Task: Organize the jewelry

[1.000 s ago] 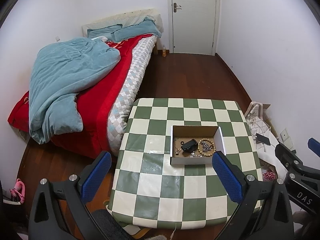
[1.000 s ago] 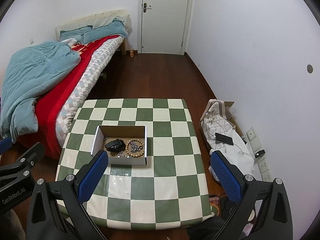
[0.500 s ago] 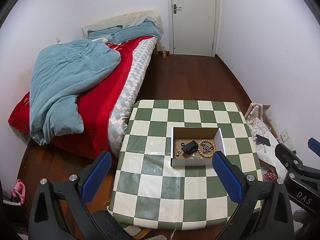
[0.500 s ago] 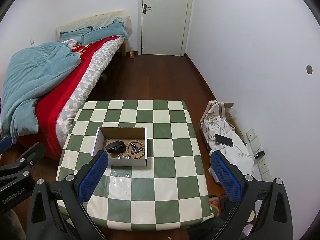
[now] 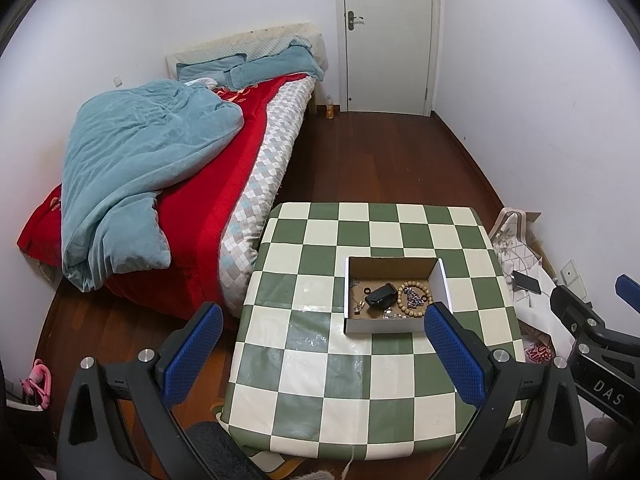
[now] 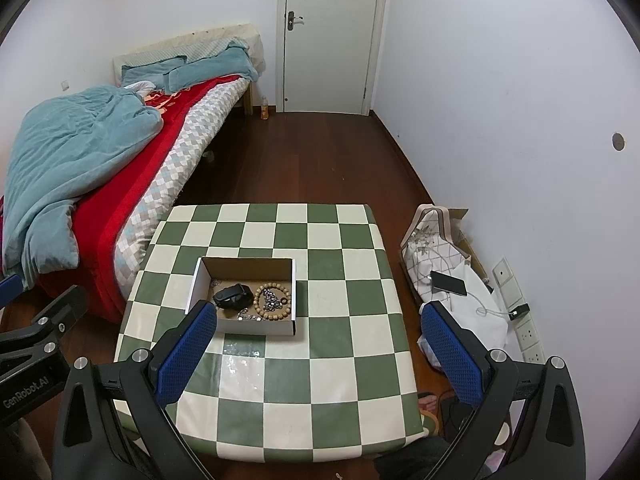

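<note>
— Cardboard box (image 5: 394, 326) sits on the checkered table (image 5: 320, 364); inside it lie a wooden bead bracelet (image 5: 414, 299), a black pouch (image 5: 380, 295) left of the beads, and thin chains (image 6: 250, 316) near the box's front wall.

— How would they handle?

— Beads look light and rigid enough to pinch at the rim; chains seem limp and slippery. Box walls would crowd any reach.

— The claws?

— Left gripper (image 5: 320, 340) and right gripper (image 6: 316, 336) both hang spread wide, holding nothing, above the table, short of the box.
</note>
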`<move>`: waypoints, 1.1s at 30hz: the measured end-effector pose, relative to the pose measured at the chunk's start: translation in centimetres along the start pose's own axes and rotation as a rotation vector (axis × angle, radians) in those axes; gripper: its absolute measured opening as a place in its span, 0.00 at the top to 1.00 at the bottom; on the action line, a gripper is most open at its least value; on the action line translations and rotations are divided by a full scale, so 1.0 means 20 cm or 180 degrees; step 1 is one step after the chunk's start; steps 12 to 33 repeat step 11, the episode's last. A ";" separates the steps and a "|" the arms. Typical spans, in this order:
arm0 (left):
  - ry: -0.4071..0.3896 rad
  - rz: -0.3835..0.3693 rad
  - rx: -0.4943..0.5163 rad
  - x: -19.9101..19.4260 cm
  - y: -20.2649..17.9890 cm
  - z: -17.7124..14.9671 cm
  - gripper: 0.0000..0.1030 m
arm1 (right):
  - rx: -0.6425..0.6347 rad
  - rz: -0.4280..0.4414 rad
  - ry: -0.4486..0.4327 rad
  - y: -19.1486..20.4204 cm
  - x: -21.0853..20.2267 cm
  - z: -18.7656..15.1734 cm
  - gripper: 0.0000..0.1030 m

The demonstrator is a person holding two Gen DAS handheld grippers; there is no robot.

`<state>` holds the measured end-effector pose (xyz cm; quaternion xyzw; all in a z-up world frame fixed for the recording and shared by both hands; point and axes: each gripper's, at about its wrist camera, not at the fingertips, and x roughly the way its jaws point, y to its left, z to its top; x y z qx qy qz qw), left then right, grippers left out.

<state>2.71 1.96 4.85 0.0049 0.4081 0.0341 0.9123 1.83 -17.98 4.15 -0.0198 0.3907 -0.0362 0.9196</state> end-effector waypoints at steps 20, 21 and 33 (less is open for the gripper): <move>-0.0003 -0.0024 -0.0009 0.00 0.00 0.01 0.00 | -0.0003 0.0000 -0.0007 0.01 0.00 -0.01 0.00; -0.0003 -0.0024 -0.0009 0.00 0.00 0.01 0.00 | -0.0003 0.0000 -0.0007 0.01 0.00 -0.01 0.00; -0.0003 -0.0024 -0.0009 0.00 0.00 0.01 0.00 | -0.0003 0.0000 -0.0007 0.01 0.00 -0.01 0.00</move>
